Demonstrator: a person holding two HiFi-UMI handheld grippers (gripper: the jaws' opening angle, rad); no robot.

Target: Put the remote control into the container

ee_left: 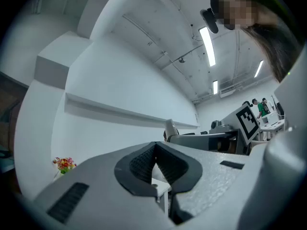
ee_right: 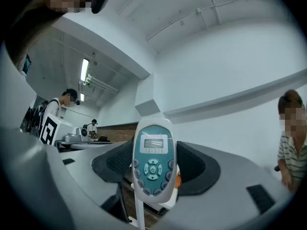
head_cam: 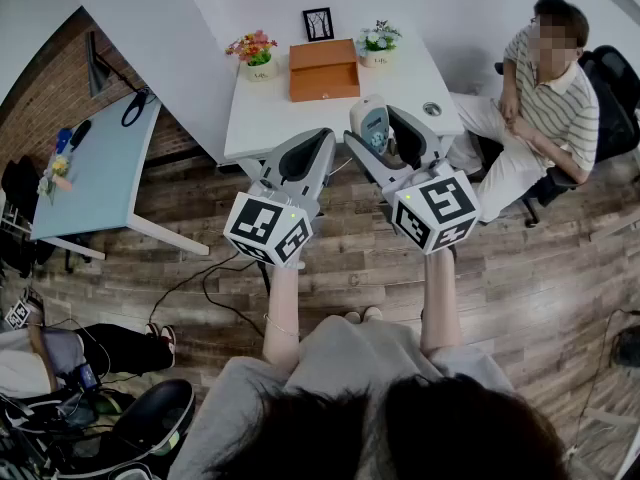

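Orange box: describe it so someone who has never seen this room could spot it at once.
Find the white table against the wall ahead. Near its far edge lies the orange box, between a pot of pink flowers and a pot of white flowers, with a black picture frame behind. It is the only flat orange thing there.

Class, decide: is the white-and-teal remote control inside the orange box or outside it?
Outside. The white-and-teal remote control stands gripped between the right claw's pads, short of the orange rectangular box on the white table.

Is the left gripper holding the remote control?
No, the right gripper clamps the remote control, while the left gripper is shut on nothing.
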